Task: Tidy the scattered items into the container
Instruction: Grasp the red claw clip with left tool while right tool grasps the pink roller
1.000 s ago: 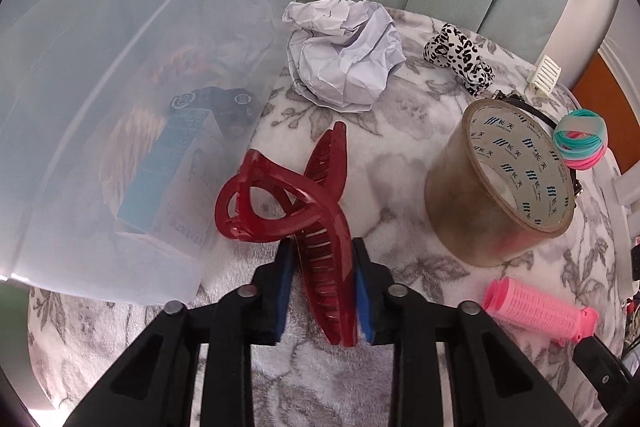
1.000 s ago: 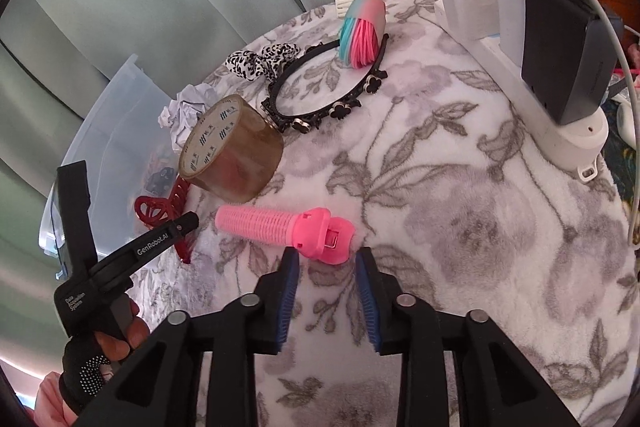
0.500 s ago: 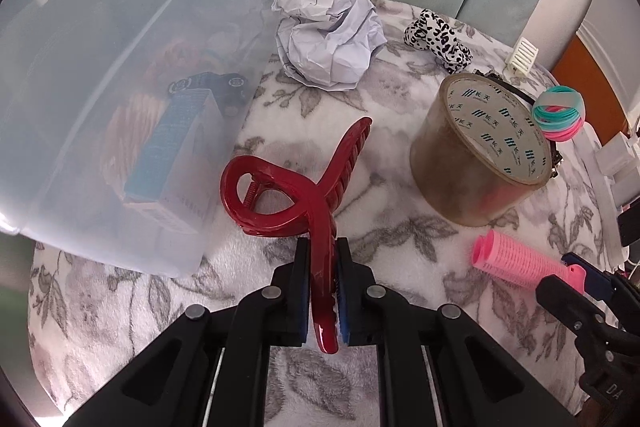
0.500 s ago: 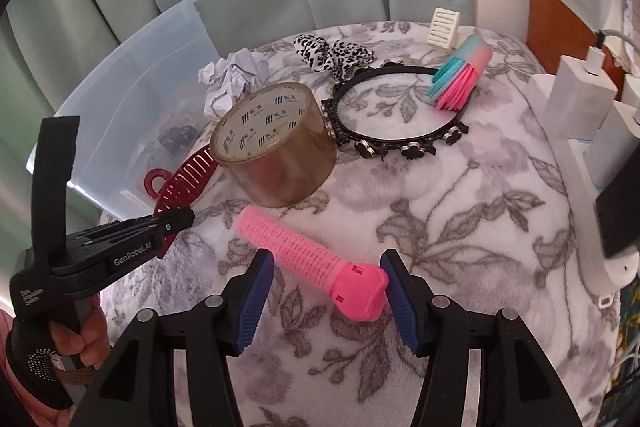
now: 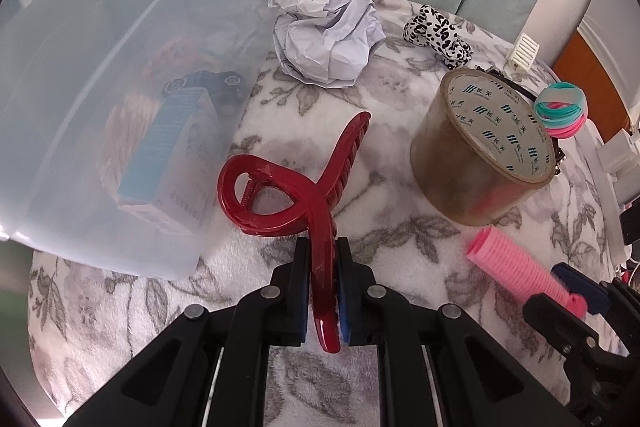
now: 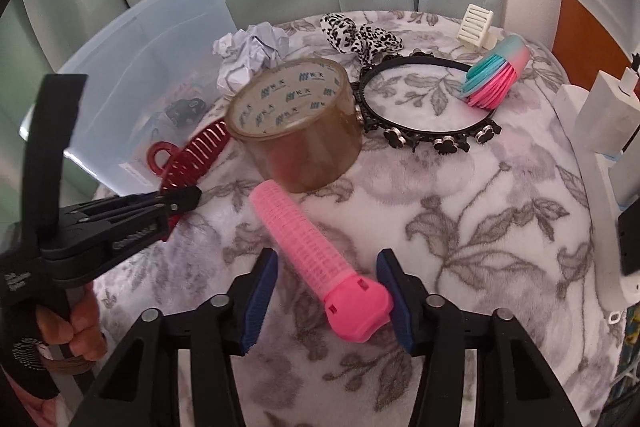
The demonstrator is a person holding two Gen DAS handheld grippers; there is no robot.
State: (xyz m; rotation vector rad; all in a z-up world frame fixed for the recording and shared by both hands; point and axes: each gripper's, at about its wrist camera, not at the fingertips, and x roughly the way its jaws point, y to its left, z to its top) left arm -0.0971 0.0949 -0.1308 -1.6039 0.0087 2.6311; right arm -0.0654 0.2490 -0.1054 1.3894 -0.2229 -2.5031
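Note:
My left gripper (image 5: 324,291) is shut on one arm of a dark red hair claw clip (image 5: 280,195), which rests on the flowered blanket beside the translucent plastic bin (image 5: 100,67). In the right wrist view the left gripper (image 6: 188,199) pinches the clip (image 6: 192,155) at the left. A pink hair roller (image 6: 304,235) lies between the fingers of my right gripper (image 6: 326,301). Its jaws are closing; the right pad is close to the roller's cap and the left pad stands apart from it. The roller (image 5: 512,267) also shows at the lower right of the left wrist view.
A brown tape roll (image 6: 296,123) stands just behind the roller. Crumpled paper (image 6: 252,55), a leopard scrunchie (image 6: 360,35), a black headband (image 6: 420,139), a bundle of hair ties (image 6: 496,75) and a small white comb (image 6: 476,27) lie farther back. Chargers (image 6: 600,115) line the right edge.
The left jaws have closed tight on the red clip. The right gripper has rolled, opened wide and moved over the pink roller, which now lies deeper between its fingers.

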